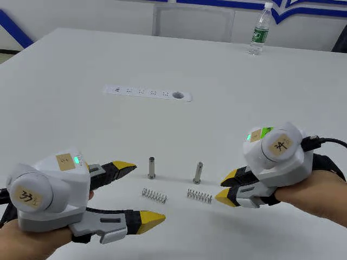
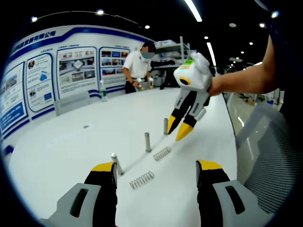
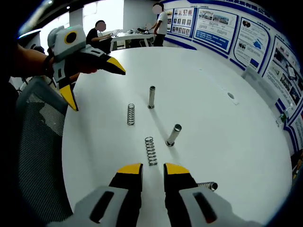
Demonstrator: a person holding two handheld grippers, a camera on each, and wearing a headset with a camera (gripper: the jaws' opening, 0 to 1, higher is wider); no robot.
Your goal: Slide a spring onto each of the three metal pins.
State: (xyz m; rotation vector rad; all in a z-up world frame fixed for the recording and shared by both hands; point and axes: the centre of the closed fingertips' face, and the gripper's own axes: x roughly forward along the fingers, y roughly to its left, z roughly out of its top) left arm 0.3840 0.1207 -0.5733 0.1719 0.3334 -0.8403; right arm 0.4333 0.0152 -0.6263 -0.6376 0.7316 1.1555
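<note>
Head view, left gripper [image 1: 138, 192]: sitting near left, jaws gaping wide, carrying nothing.
Head view, right gripper [image 1: 224, 187]: sitting at right, jaws barely parted, carrying nothing, tips pointing at right spring [image 1: 199, 196].
Head view, stock: left pin [image 1: 152, 168] and middle pin [image 1: 198, 172] standing upright; left spring [image 1: 154, 195] lying loose just near of left pin.
Left gripper view, row: 3 pins receding toward right gripper.
Right gripper view, third pin [image 3: 208, 186]: peeking past own jaw, partly cut off; coils possibly sitting on it, too small to tell.
Risk: closing jaws could be tipping a pin; a pinched spring could be squirting free, being round.
</note>
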